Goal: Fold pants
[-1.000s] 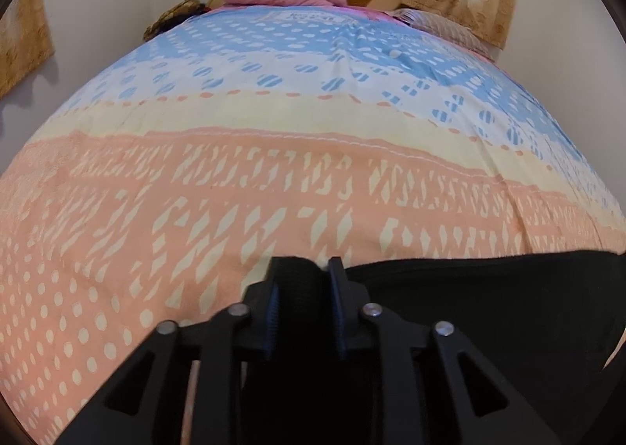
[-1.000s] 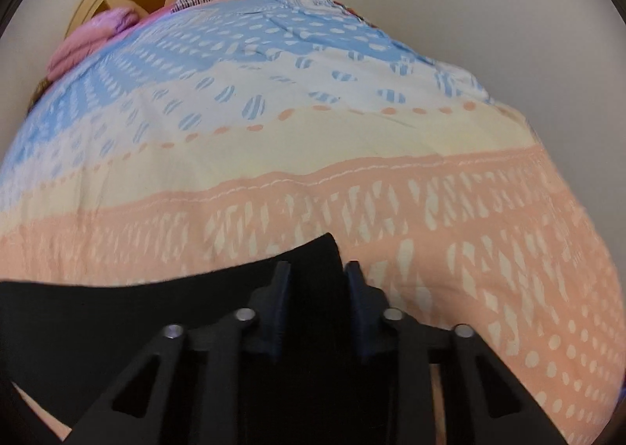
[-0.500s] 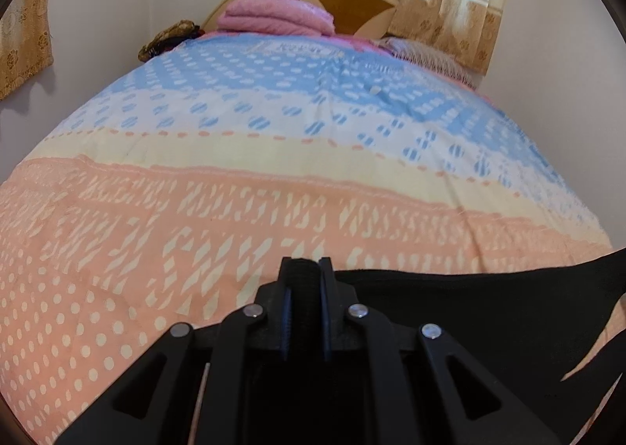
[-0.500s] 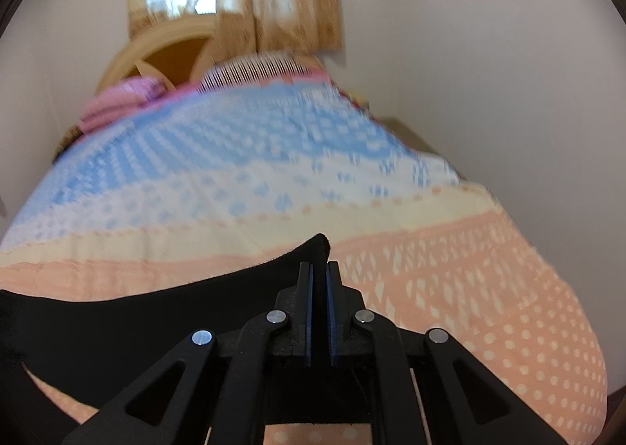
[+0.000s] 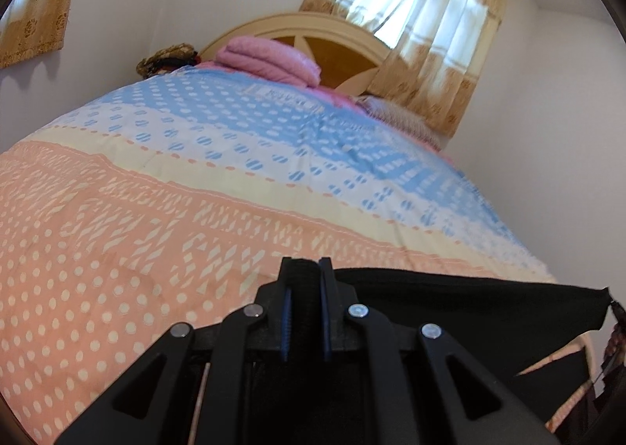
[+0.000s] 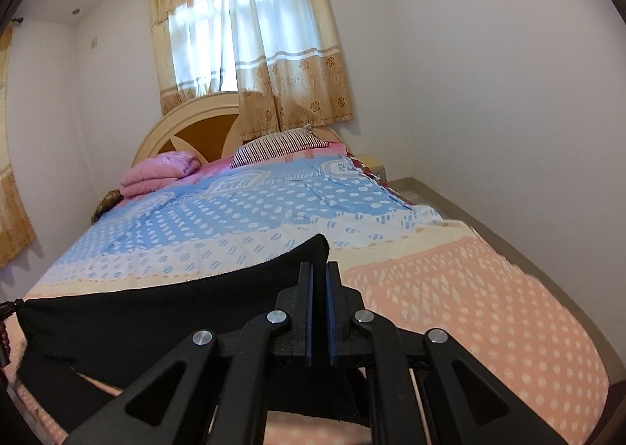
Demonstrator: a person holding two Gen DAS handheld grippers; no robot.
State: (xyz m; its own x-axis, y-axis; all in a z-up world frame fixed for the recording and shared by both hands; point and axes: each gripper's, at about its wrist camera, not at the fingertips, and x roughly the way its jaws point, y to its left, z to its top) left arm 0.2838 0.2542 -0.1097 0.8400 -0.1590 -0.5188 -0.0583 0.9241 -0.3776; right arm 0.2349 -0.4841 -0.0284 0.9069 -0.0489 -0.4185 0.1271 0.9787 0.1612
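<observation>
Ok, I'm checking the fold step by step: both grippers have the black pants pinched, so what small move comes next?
Probably carry both grips forward over the bedspread and lower. The left gripper and right gripper are each shut on an end of the black pants, whose edge is stretched taut between them above the bed, the rest hanging below.
</observation>
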